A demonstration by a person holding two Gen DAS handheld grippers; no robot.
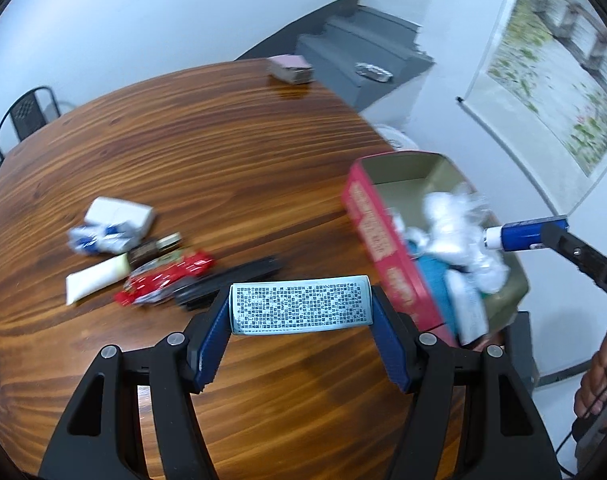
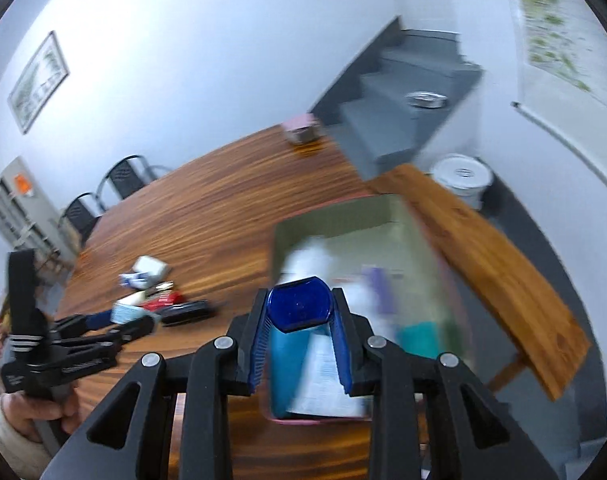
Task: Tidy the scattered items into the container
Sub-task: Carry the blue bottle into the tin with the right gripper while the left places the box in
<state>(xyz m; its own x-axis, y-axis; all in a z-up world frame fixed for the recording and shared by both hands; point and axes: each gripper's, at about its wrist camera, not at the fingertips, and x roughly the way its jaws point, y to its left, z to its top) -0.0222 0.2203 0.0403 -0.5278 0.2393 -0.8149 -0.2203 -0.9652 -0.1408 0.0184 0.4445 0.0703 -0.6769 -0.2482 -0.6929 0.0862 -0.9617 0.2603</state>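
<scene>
My left gripper [image 1: 301,310] is shut on a pale blue printed box [image 1: 300,305], held above the wooden table left of the red container [image 1: 377,240]. The container holds white wrappers, a teal item and a leaflet. My right gripper [image 2: 299,316] is shut on a blue tube [image 2: 298,309] and holds it over the container [image 2: 279,240]; the tube also shows in the left wrist view [image 1: 523,234]. Scattered on the table are a white and blue packet [image 1: 113,224], a cream tube [image 1: 97,278], a red wrapper [image 1: 167,278], a small dark jar [image 1: 153,250] and a black case [image 1: 227,280].
A pink-topped box [image 1: 291,68] sits at the table's far edge. A wooden bench [image 2: 495,272] stands beyond the container, with a white bin [image 2: 461,178] and grey stairs [image 2: 399,112] behind. Black chairs [image 2: 119,180] stand at the far left.
</scene>
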